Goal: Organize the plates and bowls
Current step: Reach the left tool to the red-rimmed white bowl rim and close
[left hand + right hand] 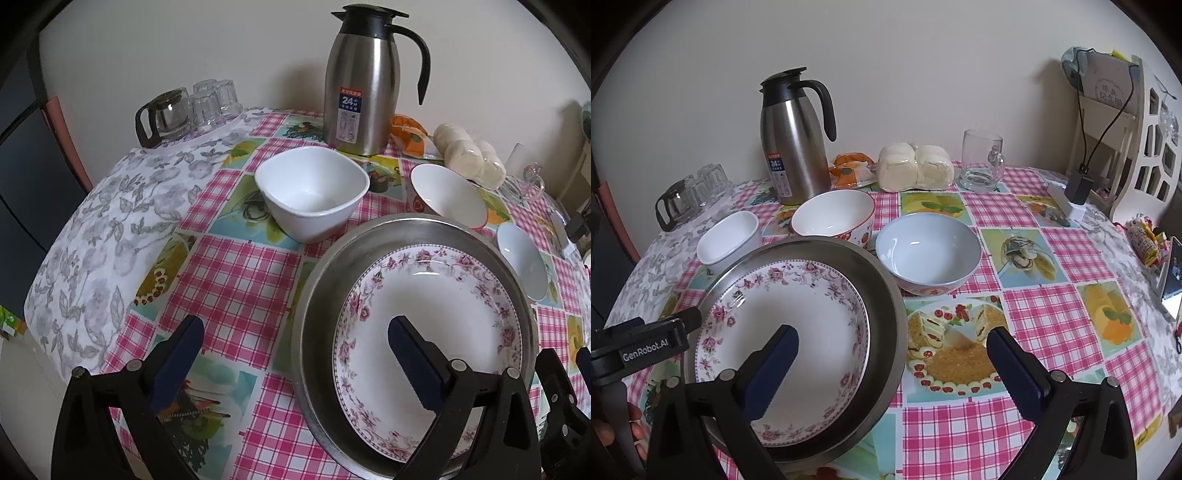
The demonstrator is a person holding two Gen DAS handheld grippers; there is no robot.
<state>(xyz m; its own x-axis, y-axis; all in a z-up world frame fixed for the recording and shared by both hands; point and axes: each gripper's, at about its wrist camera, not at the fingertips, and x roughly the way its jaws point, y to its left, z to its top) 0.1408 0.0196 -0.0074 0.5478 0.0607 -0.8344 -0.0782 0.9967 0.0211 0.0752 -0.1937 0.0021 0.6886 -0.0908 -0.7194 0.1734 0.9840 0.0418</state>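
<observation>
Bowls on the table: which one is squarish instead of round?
The plain white bowl left of the steel pan, nearest the upturned glasses. The red-rimmed bowl and the pale blue bowl are both round.

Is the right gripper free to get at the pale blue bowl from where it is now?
Probably yes. The right gripper is open and empty, and the pale blue bowl sits ahead with only bare tablecloth between them.

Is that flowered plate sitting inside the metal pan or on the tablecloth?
Inside: the flowered plate lies in the metal pan, rim all around.
</observation>
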